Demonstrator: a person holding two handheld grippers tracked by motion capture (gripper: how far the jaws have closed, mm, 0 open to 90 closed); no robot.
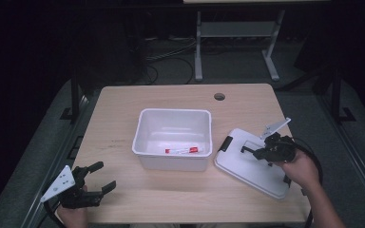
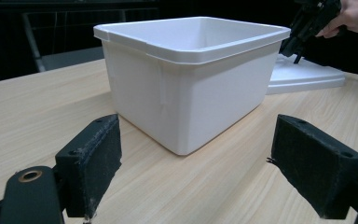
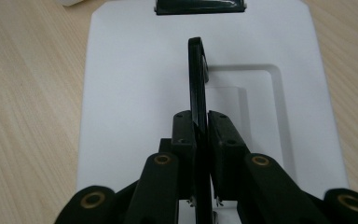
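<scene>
Fingers of the right gripper [image 3: 200, 135] pinched the black handle [image 3: 196, 79] of the white lid [image 1: 252, 164], lying right of the bin [image 1: 173, 137]; it looked light, stiff plastic. Left gripper [image 2: 198, 168] fingers stood spread.

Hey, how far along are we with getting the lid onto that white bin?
Done: a red-and-white tube already lies inside the open white bin. In hand: the right gripper is shut on the lid's black handle, with the white lid on the table beside the bin. The left gripper waits open near the table's front-left corner. Left: probably lifting the lid over and seating it on the bin.
</scene>
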